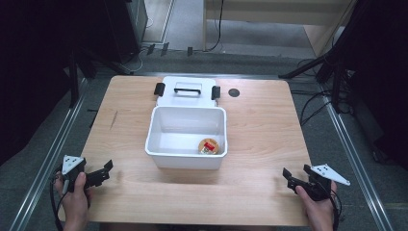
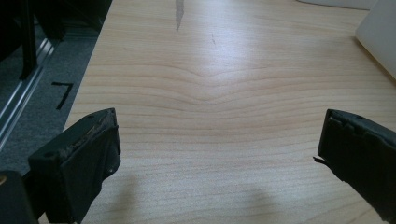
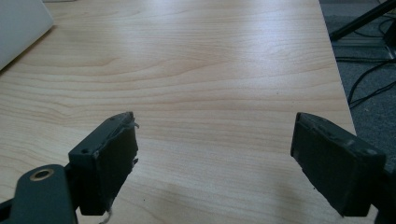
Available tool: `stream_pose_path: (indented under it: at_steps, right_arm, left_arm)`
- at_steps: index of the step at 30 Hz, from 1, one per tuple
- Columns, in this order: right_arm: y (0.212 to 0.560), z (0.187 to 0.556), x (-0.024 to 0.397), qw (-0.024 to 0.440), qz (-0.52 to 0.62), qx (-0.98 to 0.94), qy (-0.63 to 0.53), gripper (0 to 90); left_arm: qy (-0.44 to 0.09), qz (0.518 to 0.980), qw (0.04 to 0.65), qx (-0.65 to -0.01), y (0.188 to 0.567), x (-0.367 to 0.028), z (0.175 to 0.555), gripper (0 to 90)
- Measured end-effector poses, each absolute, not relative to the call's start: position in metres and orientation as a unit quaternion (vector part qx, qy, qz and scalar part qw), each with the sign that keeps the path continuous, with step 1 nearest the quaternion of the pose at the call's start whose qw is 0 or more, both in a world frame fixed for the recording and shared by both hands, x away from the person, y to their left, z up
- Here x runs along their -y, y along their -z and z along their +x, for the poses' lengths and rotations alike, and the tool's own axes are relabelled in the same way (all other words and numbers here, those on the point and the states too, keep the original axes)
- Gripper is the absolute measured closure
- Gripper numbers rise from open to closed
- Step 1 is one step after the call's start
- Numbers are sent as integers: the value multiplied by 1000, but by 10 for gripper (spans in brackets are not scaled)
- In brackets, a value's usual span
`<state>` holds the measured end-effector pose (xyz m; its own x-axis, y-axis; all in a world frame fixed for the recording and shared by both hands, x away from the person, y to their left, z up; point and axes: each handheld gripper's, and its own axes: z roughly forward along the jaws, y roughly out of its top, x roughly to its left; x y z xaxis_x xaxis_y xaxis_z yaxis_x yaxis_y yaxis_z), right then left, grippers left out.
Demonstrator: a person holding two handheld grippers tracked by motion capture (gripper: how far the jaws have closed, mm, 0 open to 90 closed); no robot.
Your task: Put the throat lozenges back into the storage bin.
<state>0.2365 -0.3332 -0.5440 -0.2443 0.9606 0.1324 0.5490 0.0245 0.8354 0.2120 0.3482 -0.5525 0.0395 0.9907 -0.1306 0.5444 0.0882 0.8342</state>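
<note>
Pale wooden table point(image 1: 260, 144) on a grey floor, with dark stands and cables around it. At its middle stands an open white plastic bin point(image 1: 186, 137); its white lid point(image 1: 186, 91) with black handle and clips lies flat just behind it, touching the far rim. Inside the bin, in the near right corner, sits a small round container point(image 1: 208, 146) with a red and tan label, too small to read. Left gripper point(image 1: 107, 169) and right gripper point(image 1: 287, 175) rest near the table's front corners, well apart from the bin, jaws spread wide and holding nothing. Judging by this, the item appears stowed and closing the bin with its lid likely remains.
</note>
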Motion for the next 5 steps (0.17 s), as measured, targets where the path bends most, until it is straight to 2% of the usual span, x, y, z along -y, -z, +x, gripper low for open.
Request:
stream_pose_path:
  at_steps: [5]
  right_arm:
    - [544,235,332,258,563,-669,-412,143]
  left_arm:
    - [-286,610,384,-631,553,-349,212,0]
